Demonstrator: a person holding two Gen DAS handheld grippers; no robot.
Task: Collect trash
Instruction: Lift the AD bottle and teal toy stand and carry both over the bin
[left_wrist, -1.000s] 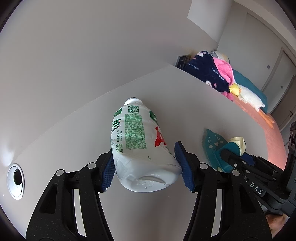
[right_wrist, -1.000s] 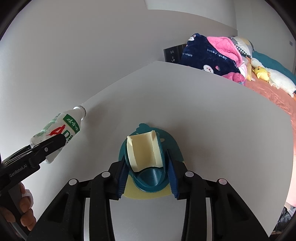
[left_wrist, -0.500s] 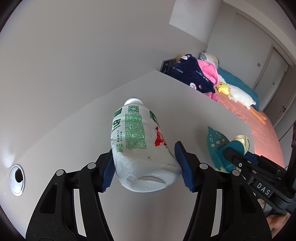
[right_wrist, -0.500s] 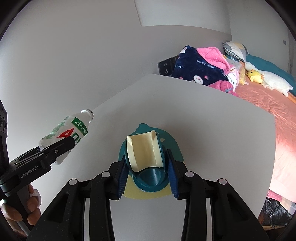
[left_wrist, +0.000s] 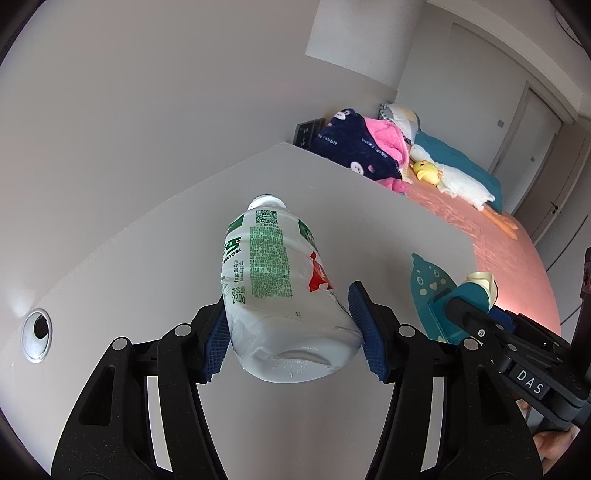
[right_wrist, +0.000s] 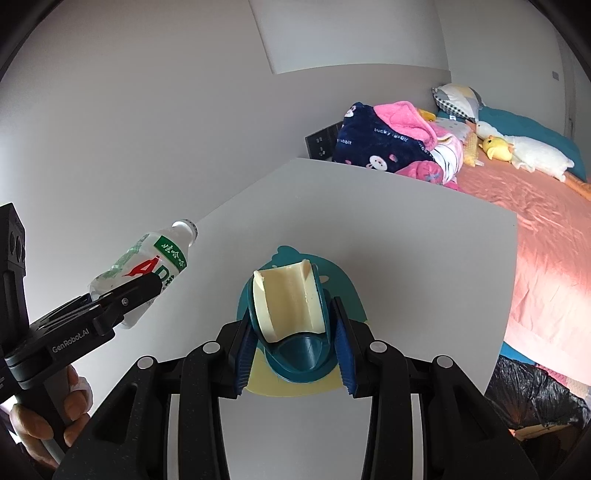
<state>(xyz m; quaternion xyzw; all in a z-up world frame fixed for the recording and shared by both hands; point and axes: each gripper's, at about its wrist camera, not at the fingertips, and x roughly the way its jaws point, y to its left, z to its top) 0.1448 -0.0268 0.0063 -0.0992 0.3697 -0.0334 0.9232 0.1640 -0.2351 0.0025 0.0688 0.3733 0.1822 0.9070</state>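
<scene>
Both grippers have risen off the white desk (right_wrist: 424, 258), the bed now showing more beyond it. Left gripper (left_wrist: 290, 332) pinches the drink bottle (left_wrist: 277, 280) above the desk; right gripper (right_wrist: 293, 345) clamps the teal-and-cream holder (right_wrist: 291, 314), and the black trash bag (right_wrist: 532, 398) beside the desk looks like their destination.

Bottle (left_wrist: 280, 291): thin translucent plastic, crumpled, glossy printed label. Holder (right_wrist: 295, 325): smooth teal and cream plastic, slight sheen; gripper pads (left_wrist: 365, 332) blue with ribbed rubbery texture, on matt black finely speckled plastic arms with metal rivets. Table (right_wrist: 424, 258) matt white, smooth, metal-ringed grommet (left_wrist: 36, 334); bedspread (right_wrist: 546, 240) satiny pink cloth, bag (right_wrist: 535, 398) glossy black plastic.
</scene>
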